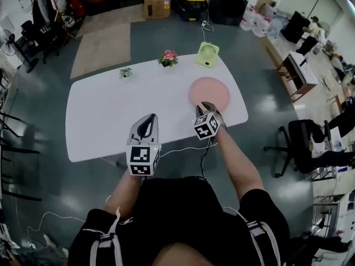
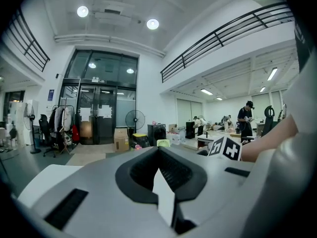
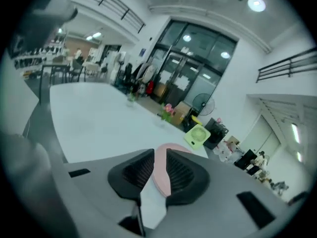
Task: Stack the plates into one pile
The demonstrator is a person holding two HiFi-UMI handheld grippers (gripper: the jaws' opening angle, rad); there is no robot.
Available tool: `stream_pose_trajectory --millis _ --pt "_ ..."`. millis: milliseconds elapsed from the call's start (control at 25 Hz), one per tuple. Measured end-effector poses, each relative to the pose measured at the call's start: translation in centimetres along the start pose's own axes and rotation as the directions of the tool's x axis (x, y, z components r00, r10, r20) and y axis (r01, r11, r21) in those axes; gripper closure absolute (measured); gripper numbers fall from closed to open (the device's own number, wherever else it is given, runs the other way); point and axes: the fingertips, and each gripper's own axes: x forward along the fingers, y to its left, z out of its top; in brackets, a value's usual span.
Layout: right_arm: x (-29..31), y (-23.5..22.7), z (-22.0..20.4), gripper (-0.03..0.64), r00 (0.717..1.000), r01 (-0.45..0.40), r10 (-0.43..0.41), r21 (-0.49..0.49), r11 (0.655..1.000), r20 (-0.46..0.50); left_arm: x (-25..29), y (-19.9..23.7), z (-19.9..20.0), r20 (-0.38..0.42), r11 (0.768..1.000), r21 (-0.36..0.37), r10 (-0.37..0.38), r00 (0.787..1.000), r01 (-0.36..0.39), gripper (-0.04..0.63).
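One pink plate [image 1: 209, 92] lies flat, face up, near the right edge of the white counter [image 1: 111, 115]; whether others sit beneath it cannot be told. It is round, with no long axis. The right hand-held gripper [image 1: 207, 106] hangs at its near rim, released. The left hand-held gripper [image 1: 147, 118] is clenched on nothing. A green fan [image 1: 207, 54] and flowers [image 1: 168, 57] stand beyond, well apart.

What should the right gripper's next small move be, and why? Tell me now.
Probably draw the right gripper back from the pink plates: its jaws stand apart with nothing gripped, and only one pile shows on the table.
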Motion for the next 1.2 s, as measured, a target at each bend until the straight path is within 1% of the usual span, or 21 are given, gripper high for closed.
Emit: stream_pose_trajectory --millis 40,120,200,280,360,400,480,560,640,720,800,920,1000,1200 --pt "-1.5 -0.6 1.3 0.524 0.998 0.03 -0.034 0.068 0.997 0.061 0.2 -0.4 0.2 0.004 1.0 0.003 -0.012 1.0 0.012 0.581" --pt "-4.7 -2.1 3.5 0.523 0.98 0.064 -0.103 0.219 0.974 0.168 0.6 -1.0 0.6 0.009 1.0 0.003 -0.031 0.999 0.031 0.581" --pt "-8.2 -3.6 5.4 0.525 0.948 0.072 -0.177 0.361 0.93 0.265 0.8 -1.5 1.1 0.016 0.999 -0.003 -0.044 0.999 0.045 0.581" --pt "-11.3 -5.0 6.7 0.549 0.903 0.078 -0.265 0.476 0.876 0.339 1.2 -1.9 1.2 0.02 0.998 -0.001 -0.063 0.998 0.063 0.581" --pt "-14.1 -5.9 7.1 0.601 0.861 0.088 -0.34 0.547 0.832 0.378 1.5 -2.3 1.2 0.017 0.997 0.004 -0.082 0.997 0.081 0.581" --pt "-15.4 -6.2 7.2 0.601 0.844 0.085 -0.363 0.569 0.818 0.395 1.5 -2.5 1.3 0.016 0.996 0.004 -0.089 0.996 0.089 0.581" --pt "-17.9 -6.2 7.5 0.601 0.816 0.069 -0.391 0.599 0.798 0.426 1.4 -3.0 1.7 0.021 0.995 0.006 -0.102 0.995 0.102 0.581" --pt "-19.4 -6.1 7.6 0.603 0.798 0.065 -0.411 0.615 0.786 0.441 1.4 -3.3 2.1 0.03 0.993 0.017 -0.115 0.993 0.114 0.581" --pt "-19.9 -5.8 7.7 0.603 0.791 0.076 -0.418 0.607 0.791 0.446 1.3 -3.4 2.3 0.034 0.992 0.022 -0.127 0.991 0.126 0.581" --pt "-20.1 -5.3 7.7 0.604 0.795 0.072 -0.408 0.597 0.799 0.45 1.0 -3.5 2.5 0.036 0.991 0.019 -0.132 0.991 0.132 0.581" --pt "-20.4 -5.0 7.9 0.604 0.797 0.058 -0.398 0.598 0.799 0.454 0.6 -3.5 2.8 0.04 0.99 0.019 -0.138 0.99 0.137 0.581" --pt "-20.8 -4.8 8.6 0.604 0.792 0.061 -0.407 0.604 0.794 0.455 0.2 -3.2 3.2 0.04 0.988 0.032 -0.151 0.988 0.149 0.581" --pt "-20.9 -4.5 9.0 0.604 0.795 0.065 -0.406 0.602 0.796 0.451 -0.1 -2.9 3.5 0.039 0.988 0.034 -0.154 0.987 0.153 0.581" --pt "-21.4 -3.1 10.1 0.604 0.803 0.084 -0.399 0.579 0.811 0.443 -0.9 -2.0 4.4 0.045 0.988 0.025 -0.156 0.987 0.155 0.581"
